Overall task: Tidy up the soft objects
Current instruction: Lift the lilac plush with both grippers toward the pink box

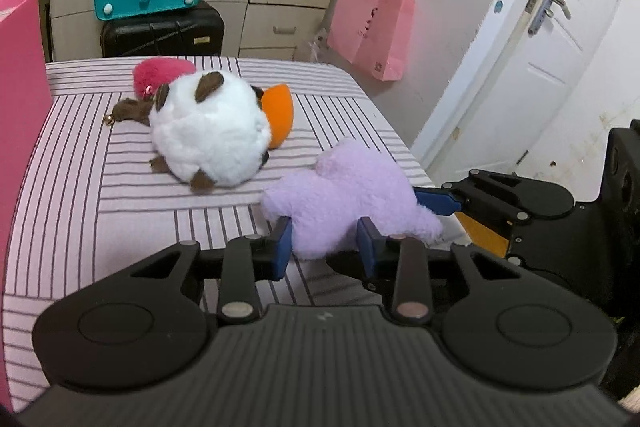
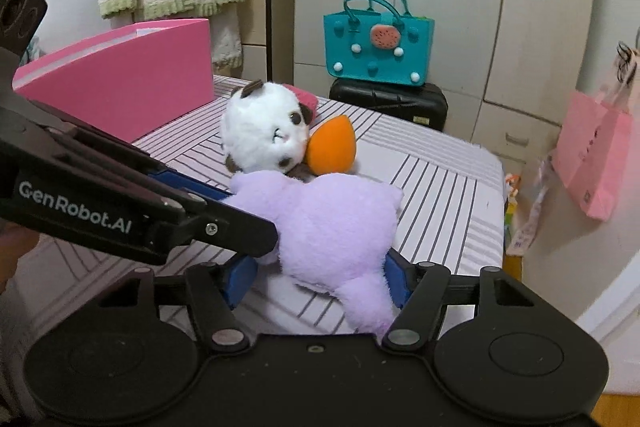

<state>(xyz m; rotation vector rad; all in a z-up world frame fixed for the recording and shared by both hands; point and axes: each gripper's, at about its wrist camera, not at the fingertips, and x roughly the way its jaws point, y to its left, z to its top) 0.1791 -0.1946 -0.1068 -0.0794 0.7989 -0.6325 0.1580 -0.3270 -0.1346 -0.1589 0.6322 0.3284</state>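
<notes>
Both grippers were clamped on the purple plush (image 1: 344, 195) at the near right edge of the striped desk (image 1: 100, 187): the left gripper (image 1: 325, 247) pinched a near lobe, the right gripper (image 2: 320, 279) squeezed the body. Lifting would best go level and together, clear of the white plush (image 1: 208, 135). The pink box (image 2: 120, 87) stood far left, its contents hidden.

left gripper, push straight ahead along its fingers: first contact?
The purple plush. It already sits between the left gripper's blue pads, which look pressed into its near lobe, so any advance drives into it. Beyond it, probably the white plush, though depth is hard to judge.
</notes>
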